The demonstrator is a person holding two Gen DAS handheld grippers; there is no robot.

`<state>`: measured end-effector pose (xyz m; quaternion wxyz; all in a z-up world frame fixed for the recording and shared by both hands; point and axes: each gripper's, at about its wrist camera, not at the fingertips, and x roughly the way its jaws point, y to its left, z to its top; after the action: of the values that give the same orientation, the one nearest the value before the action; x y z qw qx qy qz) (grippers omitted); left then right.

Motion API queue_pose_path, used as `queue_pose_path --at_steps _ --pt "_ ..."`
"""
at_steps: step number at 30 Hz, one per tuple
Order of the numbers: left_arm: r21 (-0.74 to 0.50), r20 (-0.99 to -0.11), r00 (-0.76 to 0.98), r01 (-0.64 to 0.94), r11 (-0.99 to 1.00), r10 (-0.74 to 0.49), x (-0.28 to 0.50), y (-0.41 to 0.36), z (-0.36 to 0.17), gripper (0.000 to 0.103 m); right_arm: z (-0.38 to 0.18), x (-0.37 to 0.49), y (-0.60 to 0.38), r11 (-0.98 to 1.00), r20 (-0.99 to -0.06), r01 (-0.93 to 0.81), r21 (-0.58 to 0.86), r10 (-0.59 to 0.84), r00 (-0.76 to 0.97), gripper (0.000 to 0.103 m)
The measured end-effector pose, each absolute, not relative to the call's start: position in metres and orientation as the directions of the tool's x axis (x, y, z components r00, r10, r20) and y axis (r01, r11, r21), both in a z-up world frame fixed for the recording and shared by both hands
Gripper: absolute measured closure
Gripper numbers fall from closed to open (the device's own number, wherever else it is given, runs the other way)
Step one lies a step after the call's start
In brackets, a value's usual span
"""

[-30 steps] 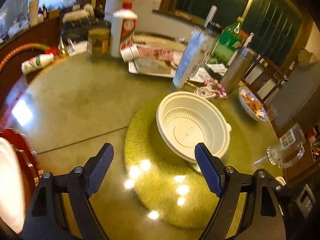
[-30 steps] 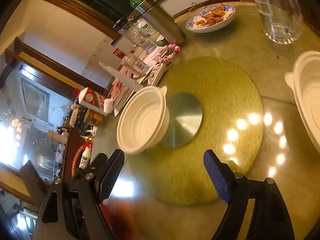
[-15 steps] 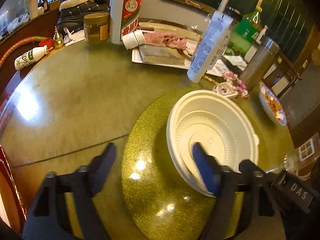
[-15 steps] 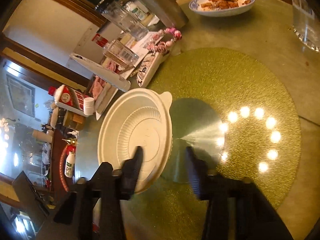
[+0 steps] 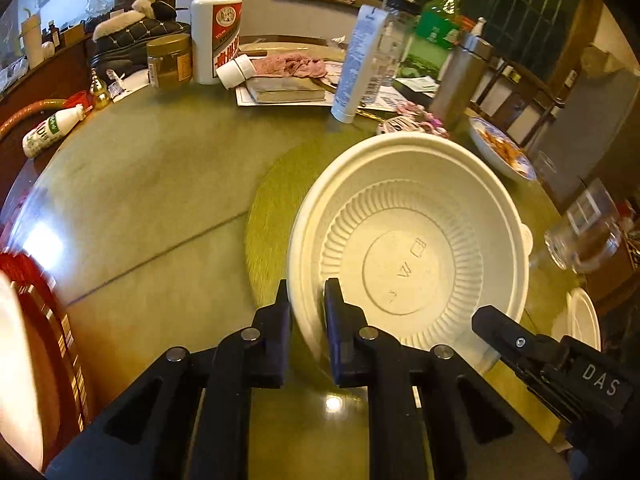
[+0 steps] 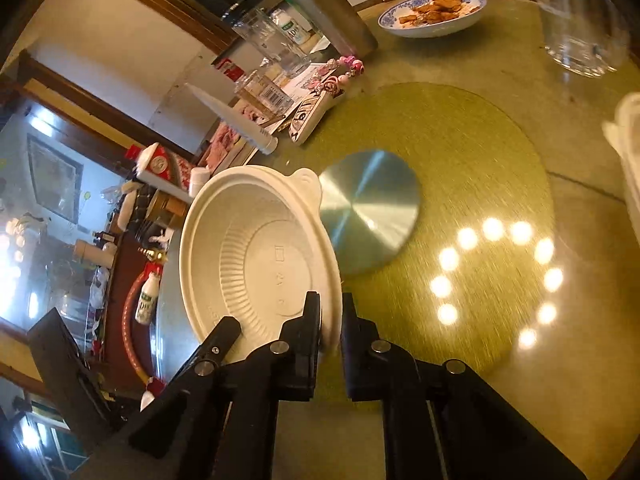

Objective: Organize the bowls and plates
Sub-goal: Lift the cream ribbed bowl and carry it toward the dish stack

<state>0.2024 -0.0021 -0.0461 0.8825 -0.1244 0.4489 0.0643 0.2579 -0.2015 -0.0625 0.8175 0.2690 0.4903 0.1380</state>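
Note:
A white disposable bowl [image 5: 408, 240] sits on the round green mat [image 5: 272, 200]. My left gripper [image 5: 306, 300] is shut on the bowl's near rim, one finger inside and one outside. In the right wrist view the same white bowl [image 6: 256, 256] appears, and my right gripper [image 6: 330, 312] is shut on its rim at another spot. A second white bowl [image 6: 630, 152] shows at the right edge of that view, and in the left wrist view [image 5: 582, 320] beyond the right gripper's body.
Bottles [image 5: 216, 28], a jar [image 5: 168, 60], a tube [image 5: 360, 60], a book and papers crowd the far side. A plate of food [image 6: 434, 12] and a glass mug [image 6: 576, 24] stand nearby. A metal disc [image 6: 368, 212] lies at the mat's centre. A red chair [image 5: 40, 320] is at left.
Both grippers moved in toward the white bowl and closed from wide open onto its rim, the left on one side and the right on another.

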Motion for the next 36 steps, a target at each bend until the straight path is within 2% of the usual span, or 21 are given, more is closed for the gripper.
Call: queue_pose_path --at_steps 16,36 --pt "-0.151 -0.796 0.605 -0.147 0.977 -0.032 0.096 -0.009 -0.047 0.089 -0.060 0.123 -0.209 0.838 -0.705 0.006 0.546 0.456 0.543 0.093" --pt "-0.154 -0.776 0.629 -0.118 0.981 -0.046 0.051 -0.002 -0.040 0.089 -0.053 0.073 -0.203 0.852 -0.696 -0.026 0.523 0.444 0.564 0.093"
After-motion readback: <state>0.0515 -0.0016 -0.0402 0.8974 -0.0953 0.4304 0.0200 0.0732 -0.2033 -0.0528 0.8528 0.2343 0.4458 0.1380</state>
